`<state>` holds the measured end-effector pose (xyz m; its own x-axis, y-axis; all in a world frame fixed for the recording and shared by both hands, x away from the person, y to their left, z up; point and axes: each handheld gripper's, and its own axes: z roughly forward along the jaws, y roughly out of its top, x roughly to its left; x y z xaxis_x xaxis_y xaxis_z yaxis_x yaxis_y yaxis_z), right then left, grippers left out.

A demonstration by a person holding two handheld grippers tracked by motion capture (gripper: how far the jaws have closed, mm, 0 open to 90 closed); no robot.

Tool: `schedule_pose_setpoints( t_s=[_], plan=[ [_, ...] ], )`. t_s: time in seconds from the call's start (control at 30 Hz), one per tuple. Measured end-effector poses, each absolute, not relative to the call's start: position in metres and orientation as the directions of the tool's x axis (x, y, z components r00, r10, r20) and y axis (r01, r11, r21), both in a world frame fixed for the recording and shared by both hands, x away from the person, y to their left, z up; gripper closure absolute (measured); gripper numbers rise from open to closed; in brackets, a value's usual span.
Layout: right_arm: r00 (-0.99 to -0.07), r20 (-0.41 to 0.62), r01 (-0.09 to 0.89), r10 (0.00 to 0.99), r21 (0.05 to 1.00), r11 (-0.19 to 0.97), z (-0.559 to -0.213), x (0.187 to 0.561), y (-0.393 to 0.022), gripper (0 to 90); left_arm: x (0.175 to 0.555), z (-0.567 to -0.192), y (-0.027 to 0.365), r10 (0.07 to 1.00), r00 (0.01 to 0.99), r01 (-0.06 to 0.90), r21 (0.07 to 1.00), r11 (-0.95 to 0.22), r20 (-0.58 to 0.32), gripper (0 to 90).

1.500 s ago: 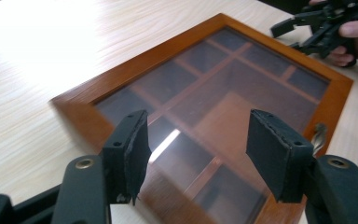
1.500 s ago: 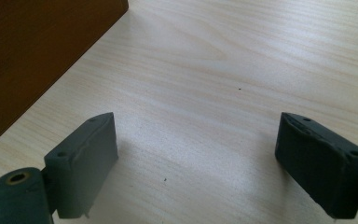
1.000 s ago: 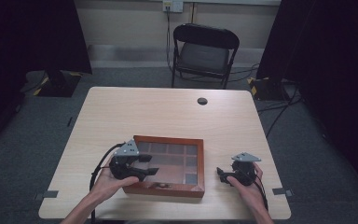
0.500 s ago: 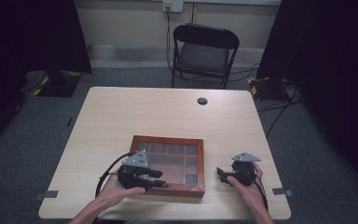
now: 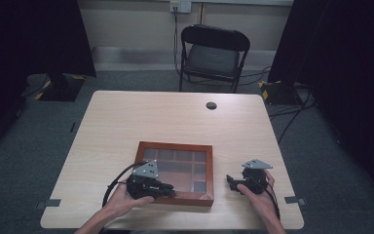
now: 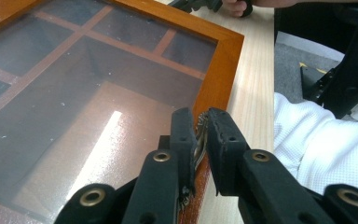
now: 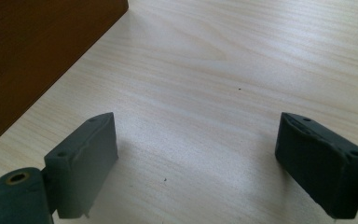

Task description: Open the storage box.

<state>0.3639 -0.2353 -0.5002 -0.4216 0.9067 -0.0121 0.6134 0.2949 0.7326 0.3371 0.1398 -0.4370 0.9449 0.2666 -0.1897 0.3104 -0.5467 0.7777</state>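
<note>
A flat wooden box [image 5: 174, 145] with a glass lid divided into panes lies near the table's front edge. My left gripper [image 5: 171, 191] is at the box's front rim, pointing right. In the left gripper view its jaws [image 6: 200, 126] are shut on a small brass latch [image 6: 198, 136] on the orange frame [image 6: 219, 60]. My right gripper [image 5: 230, 181] rests on the table just right of the box, apart from it and pointing at it. Its jaws [image 7: 196, 135] stand wide open over bare wood, with the box's side wall [image 7: 37, 46] at the upper left.
The light wooden table [image 5: 151, 117] carries a small black round cap [image 5: 211, 105] at its far side. A black folding chair [image 5: 212, 53] stands behind the table. White cloth [image 6: 317, 140] lies past the table's near edge.
My left gripper has slid from the box's left side along to its front rim and closed on the latch. The right gripper has stayed put.
</note>
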Motion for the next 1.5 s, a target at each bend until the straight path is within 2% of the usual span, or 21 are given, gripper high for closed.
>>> schedule_pose_setpoints(
  t_s=[0.43,0.67,1.03,1.5],
  plan=[
    [-0.421,-0.011,0.614,0.907,0.732,0.294,-0.5,0.364,-0.235,12.0,0.335,-0.438,0.135,0.249,0.961,0.253,0.756,-0.603,-0.122,79.9],
    [-0.421,-0.011,0.614,0.907,0.732,0.294,-0.5,0.364,-0.235,12.0,0.33,-0.439,0.134,0.258,0.962,0.228,0.772,-0.594,-0.086,80.2],
    [-0.422,-0.012,0.614,0.907,0.732,0.295,-0.5,0.364,-0.235,11.9,0.334,-0.439,0.13,0.258,0.954,0.28,0.763,-0.583,-0.152,81.0],
    [-0.422,-0.012,0.614,0.907,0.732,0.295,-0.5,0.364,-0.235,12.0,0.336,-0.435,0.125,0.25,0.952,0.296,0.756,-0.584,-0.179,81.5]
  ],
)
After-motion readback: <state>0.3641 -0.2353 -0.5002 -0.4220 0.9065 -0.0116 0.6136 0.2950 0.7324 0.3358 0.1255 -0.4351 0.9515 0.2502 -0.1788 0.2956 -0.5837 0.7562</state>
